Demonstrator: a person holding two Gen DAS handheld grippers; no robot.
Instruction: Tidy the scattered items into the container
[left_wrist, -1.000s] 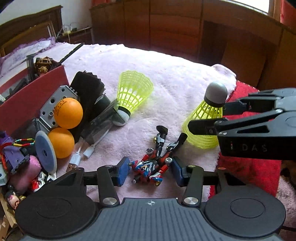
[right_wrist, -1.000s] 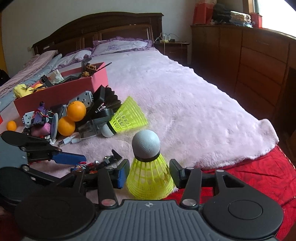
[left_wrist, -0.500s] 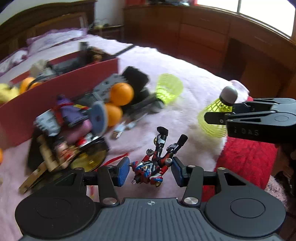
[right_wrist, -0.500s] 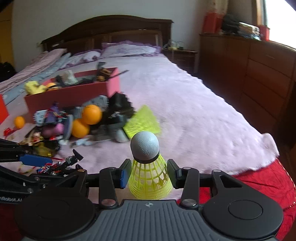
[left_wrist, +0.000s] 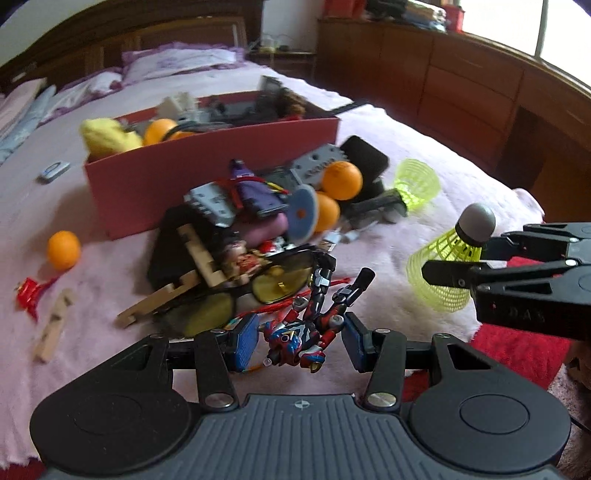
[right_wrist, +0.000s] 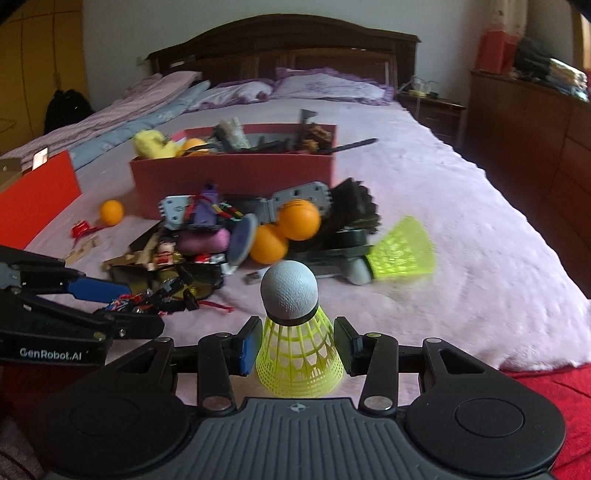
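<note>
Left wrist view: left hand-held gripper (left_wrist: 299, 341) pinching a small red-and-blue robot figure (left_wrist: 303, 332) across its torso, limbs sticking up and out past the blue pads, held above the pink bed cover (left_wrist: 110, 369) just near of the scattered pile. Probably light and rigid, hard plastic with jointed arms and legs that could swing or pop loose; best held by the chunky trunk as now, not by a limb. Right wrist view: right hand-held gripper (right_wrist: 297, 345) clamped on the yellow skirt of a shuttlecock (right_wrist: 295, 347), grey cork nose pointing up and away. Very light, with a springy mesh skirt that gives under pressure; gentle squeeze low on the skirt looks adequate, firmer hold available at the cork. Red box (right_wrist: 236, 173), already crowded, sitting far beyond the pile, roughly centred ahead of both loads. Second shuttlecock (right_wrist: 400, 249) lying on its side, right of the pile.
</note>
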